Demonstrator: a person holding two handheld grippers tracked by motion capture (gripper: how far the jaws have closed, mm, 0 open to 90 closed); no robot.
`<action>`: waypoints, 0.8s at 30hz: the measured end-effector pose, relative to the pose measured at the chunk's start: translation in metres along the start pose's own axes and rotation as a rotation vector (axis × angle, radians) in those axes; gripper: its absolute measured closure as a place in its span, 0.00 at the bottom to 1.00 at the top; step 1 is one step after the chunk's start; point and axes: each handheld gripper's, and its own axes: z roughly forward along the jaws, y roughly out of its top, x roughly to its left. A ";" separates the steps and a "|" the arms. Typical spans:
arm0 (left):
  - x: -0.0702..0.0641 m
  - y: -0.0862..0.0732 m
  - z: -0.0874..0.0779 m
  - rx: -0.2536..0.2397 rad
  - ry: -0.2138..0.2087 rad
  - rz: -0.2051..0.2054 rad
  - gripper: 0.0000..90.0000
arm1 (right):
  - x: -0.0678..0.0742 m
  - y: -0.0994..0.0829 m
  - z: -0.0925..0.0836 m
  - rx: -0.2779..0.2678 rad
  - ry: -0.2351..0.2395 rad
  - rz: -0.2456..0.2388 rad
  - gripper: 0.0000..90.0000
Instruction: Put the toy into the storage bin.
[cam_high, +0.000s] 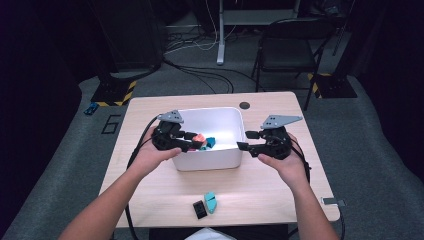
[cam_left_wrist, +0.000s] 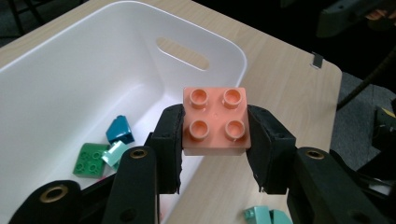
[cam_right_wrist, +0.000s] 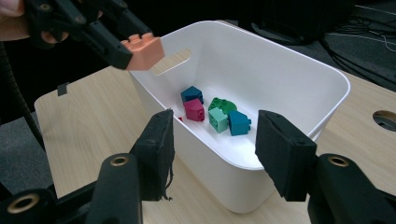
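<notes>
Left gripper clamps an orange brick above the bin; two bricks out at 6 o'clock; right gripper apart, several left inside.

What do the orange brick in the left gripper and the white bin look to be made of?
Orange brick: likely moulded plastic, smooth satin, with crisp round studs. White bin: probably plastic too, slightly glossy, with thin rounded walls and a cut-out handle slot.

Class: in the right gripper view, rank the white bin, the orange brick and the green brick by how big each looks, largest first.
1. white bin
2. orange brick, held in the left gripper
3. green brick, partly hidden behind other bricks

The orange brick's distance from the camera differs, so its true size against the green brick is unsure.
</notes>
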 end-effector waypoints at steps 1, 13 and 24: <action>0.000 0.000 0.000 0.000 0.000 0.000 0.65 | 0.000 0.000 0.000 0.000 0.000 -0.001 0.52; 0.027 0.019 0.010 -0.006 0.041 -0.044 0.65 | -0.001 0.000 -0.001 -0.001 0.000 0.002 0.52; 0.041 0.036 0.030 0.000 0.070 -0.042 0.65 | -0.002 0.000 -0.002 -0.003 0.001 0.002 0.52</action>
